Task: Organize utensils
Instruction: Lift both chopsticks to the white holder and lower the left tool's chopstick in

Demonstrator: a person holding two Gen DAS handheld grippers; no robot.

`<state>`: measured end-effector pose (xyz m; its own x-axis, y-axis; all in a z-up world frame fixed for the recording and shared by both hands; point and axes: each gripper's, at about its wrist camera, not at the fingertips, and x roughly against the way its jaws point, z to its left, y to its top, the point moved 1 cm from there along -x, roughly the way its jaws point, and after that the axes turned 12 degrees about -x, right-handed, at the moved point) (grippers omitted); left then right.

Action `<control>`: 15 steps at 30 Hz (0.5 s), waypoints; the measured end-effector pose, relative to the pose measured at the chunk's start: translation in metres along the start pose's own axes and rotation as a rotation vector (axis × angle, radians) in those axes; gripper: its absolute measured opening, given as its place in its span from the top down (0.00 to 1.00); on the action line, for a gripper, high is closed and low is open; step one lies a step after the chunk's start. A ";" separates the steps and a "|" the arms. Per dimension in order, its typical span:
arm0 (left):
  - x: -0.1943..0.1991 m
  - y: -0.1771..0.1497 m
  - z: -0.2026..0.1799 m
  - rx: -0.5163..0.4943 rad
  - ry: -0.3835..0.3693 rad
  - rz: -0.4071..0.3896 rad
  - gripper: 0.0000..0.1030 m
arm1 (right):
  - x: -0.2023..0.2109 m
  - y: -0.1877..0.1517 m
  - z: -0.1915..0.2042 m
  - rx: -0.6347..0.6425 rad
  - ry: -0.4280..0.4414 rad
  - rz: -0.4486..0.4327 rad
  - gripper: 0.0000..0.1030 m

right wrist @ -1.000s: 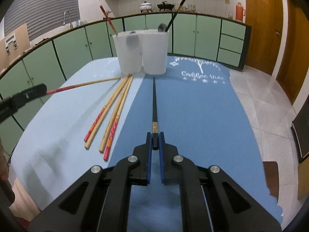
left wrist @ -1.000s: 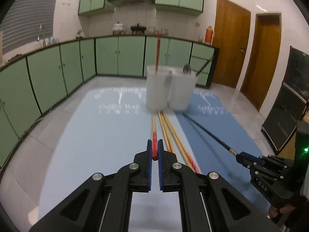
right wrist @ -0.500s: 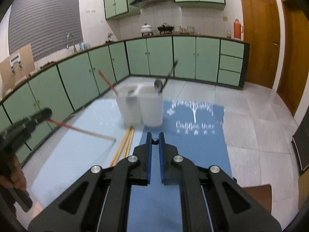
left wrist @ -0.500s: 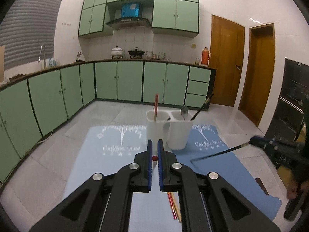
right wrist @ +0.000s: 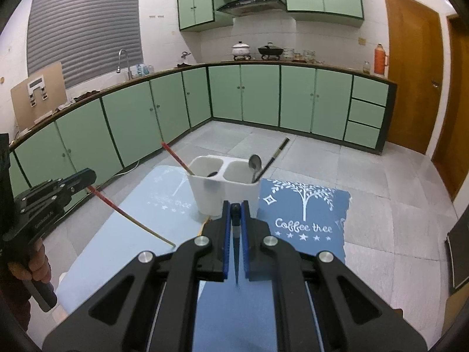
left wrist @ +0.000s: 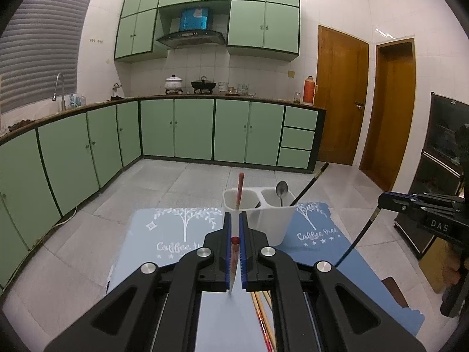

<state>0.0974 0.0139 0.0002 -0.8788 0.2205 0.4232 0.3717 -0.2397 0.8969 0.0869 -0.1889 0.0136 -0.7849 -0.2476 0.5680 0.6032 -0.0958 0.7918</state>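
My left gripper (left wrist: 234, 242) is shut on a red-ended wooden chopstick (left wrist: 233, 264), held above the table and hanging point down; it also shows in the right wrist view (right wrist: 129, 215). My right gripper (right wrist: 235, 217) is shut on a black chopstick (right wrist: 236, 252), seen in the left wrist view (left wrist: 356, 240) slanting down. The white two-compartment holder (left wrist: 272, 220) stands ahead; its left cup holds a red-ended chopstick (left wrist: 239, 190), its right cup a metal spoon (left wrist: 281, 192) and a black chopstick (left wrist: 310, 183).
Several wooden chopsticks (left wrist: 262, 316) lie on the table under my left gripper. Two blue mats with "Coffee tree" print (right wrist: 304, 217) cover the table. Green kitchen cabinets (left wrist: 190, 129) and wooden doors (left wrist: 340, 96) lie beyond.
Both grippers have lifted their chopsticks off the table and risen high above it. The chopsticks now hang point down. The holder appears lower and farther in both views.
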 end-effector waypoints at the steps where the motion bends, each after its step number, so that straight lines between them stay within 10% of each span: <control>1: 0.000 0.002 0.000 -0.002 -0.001 -0.002 0.95 | 0.000 0.002 0.001 0.005 0.005 0.001 0.94; 15: 0.004 0.025 0.003 -0.024 -0.039 -0.017 1.00 | -0.003 0.028 0.011 0.027 0.056 0.009 0.94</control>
<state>0.1039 0.0115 0.0243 -0.8727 0.2611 0.4127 0.3490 -0.2577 0.9010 0.1046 -0.1798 0.0361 -0.7700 -0.3015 0.5624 0.6055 -0.0674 0.7930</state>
